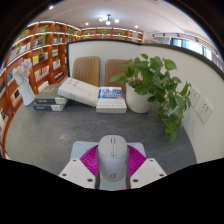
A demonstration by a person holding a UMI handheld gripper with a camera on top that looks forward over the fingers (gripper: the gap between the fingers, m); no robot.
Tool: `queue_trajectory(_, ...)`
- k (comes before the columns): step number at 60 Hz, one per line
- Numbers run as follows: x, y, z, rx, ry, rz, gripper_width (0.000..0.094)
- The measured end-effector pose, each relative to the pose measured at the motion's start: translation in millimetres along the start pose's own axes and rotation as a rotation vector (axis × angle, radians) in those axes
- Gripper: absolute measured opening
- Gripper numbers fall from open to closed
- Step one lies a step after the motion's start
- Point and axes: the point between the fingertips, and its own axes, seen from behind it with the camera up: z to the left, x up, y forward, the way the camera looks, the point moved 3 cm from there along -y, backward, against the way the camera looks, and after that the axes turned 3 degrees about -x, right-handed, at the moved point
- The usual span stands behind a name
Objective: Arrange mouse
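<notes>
Library-like office, bookshelves (pixel 38 62), stacked books (pixel 80 93), potted plant (pixel 152 82)

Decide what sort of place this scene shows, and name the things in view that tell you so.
Probably a library or reading room: bookshelves line the wall, books lie on a white table beside a potted plant, and wooden chairs stand behind. The claw holds a grey mouse between its fingers.

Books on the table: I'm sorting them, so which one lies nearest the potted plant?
The blue-covered book, lying flat just beside the plant's white pot; the other stacks sit further off toward the bookshelves.
</notes>
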Motion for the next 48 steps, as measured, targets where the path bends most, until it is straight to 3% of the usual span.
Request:
queue_trajectory(12,-75.4,38.7,1.6,0.017,0.013,0.137,0.0346)
queue_trajectory(15,-78.5,41.5,3.5,0.018,0.037,0.094,0.0348)
queue_trajectory(24,-81.0,42.5,4.4,0.027,0.061,0.119,0.0376)
queue_trajectory(36,-80.4,42.9,4.4,0.057,0.065,0.152,0.0507)
queue_trajectory(42,-82.4,38.2,2.0,0.068,0.007,0.199,0.0727)
queue_trajectory(48,-67.5,14.1,1.2,0.072,-0.047,0.199,0.0747)
